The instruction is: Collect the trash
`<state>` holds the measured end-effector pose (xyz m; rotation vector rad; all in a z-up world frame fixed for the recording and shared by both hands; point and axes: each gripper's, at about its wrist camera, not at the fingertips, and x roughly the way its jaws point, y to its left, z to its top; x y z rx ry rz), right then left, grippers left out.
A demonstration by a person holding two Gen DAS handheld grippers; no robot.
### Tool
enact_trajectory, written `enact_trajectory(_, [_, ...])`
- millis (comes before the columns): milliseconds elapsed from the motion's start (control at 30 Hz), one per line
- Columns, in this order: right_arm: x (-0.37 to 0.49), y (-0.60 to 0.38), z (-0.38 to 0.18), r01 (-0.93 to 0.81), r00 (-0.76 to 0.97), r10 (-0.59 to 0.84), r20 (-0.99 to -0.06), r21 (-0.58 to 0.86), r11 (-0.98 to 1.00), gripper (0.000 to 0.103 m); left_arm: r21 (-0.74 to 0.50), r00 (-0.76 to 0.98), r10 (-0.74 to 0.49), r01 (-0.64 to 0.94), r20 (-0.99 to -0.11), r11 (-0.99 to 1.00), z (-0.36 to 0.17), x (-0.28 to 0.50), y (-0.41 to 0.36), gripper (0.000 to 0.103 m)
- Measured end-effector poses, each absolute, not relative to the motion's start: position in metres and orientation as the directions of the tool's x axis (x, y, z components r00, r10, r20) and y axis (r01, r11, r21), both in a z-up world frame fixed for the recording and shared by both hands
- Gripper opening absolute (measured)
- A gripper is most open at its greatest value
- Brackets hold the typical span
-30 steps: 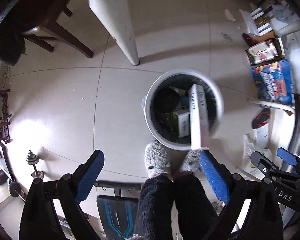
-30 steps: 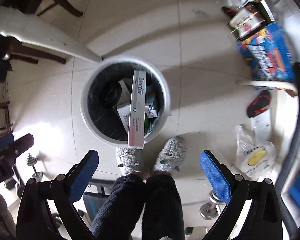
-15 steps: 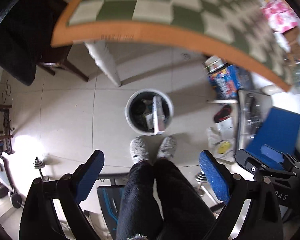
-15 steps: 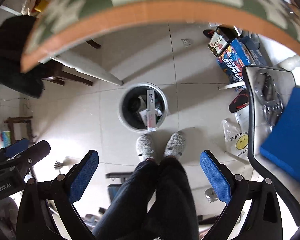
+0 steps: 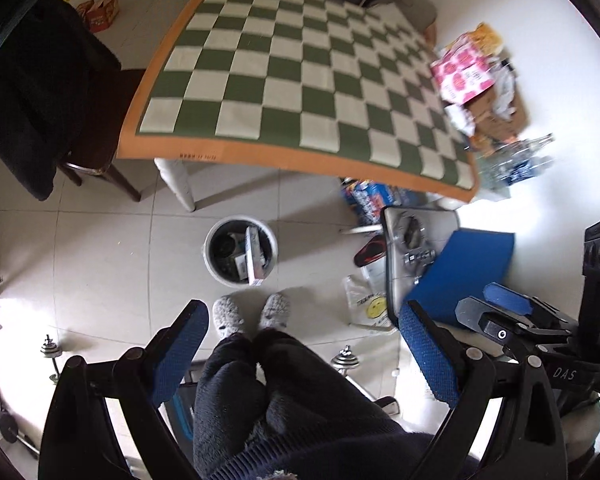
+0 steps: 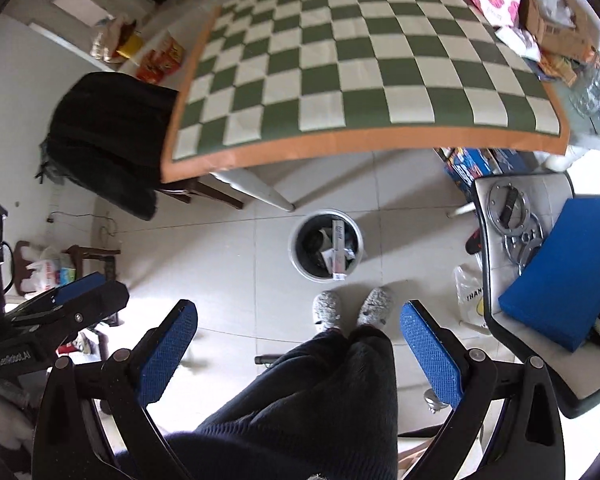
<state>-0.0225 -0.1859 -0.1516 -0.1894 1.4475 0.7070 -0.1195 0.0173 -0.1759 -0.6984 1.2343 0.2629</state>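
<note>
Both tools have risen well away from the trash bin (image 5: 241, 255) since a second ago, when it filled the middle of each view; now I see it small on the floor tiles, just beyond my grey slippers (image 5: 252, 315), and the checkered tabletop (image 5: 300, 80) has come fully into sight above it. Nothing in the bin has shifted: the long white box (image 5: 254, 257) leans in it as before, its near end sticking over the rim, with smaller cartons and dark rubbish beside it.

My left tool (image 5: 306, 354) hangs high over my legs, looking down, its blue pads spread wide and gripping nothing. My right tool (image 6: 298, 354) is at a similar height, just to the right of it, also released and empty; I can see its body at the right edge of the left view.

Near the bin's far left stands the white table leg (image 5: 178, 184). A dark chair (image 5: 52, 92) draped in black cloth sits at the left. At the right, a chair (image 6: 488, 280) carries metal rings (image 6: 512, 216) and a blue cushion (image 6: 556, 280), with a smiley plastic bag (image 5: 366, 306) on the floor beside it. A pink patterned box (image 5: 462, 76) lies on the tabletop's far right.
</note>
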Motion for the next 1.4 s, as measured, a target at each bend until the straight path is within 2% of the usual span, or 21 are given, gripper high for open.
enact_trajectory(167, [-0.030, -0.189, -0.114, -0.569, -0.046, 0.365, -0.930, 0.325, 0.756, 0.102, -0.385, 0.376, -0.198, -0.532, -0.905, 0.754, -0.148, -0.128, 0.017, 0.097])
enact_trajectory(400, [-0.039, -0.192, -0.094, -0.596, -0.104, 0.386, -0.917, 0.368, 0.714, 0.103, -0.414, 0.409, -0.210, -0.510, -0.888, 0.754, -0.127, -0.137, 0.012, 0.097])
enact_trajectory(467, [-0.040, -0.193, -0.094, -0.594, -0.110, 0.389, -0.915, 0.374, 0.712, 0.103, -0.419, 0.421, -0.208, -0.507, -0.883, 0.753, -0.122, -0.140, 0.011, 0.098])
enact_trajectory(533, [-0.040, -0.193, -0.093, -0.597, -0.109, 0.388, -0.915, 0.373, 0.711, 0.103, -0.414, 0.423, -0.201, -0.505, -0.884, 0.757, -0.118, -0.143, 0.011, 0.103])
enact_trajectory(1400, [-0.049, -0.188, -0.082, -0.603, -0.145, 0.378, -0.915, 0.384, 0.699, 0.103, -0.394, 0.424, -0.184, -0.483, -0.887, 0.782, -0.108, -0.154, 0.015, 0.103])
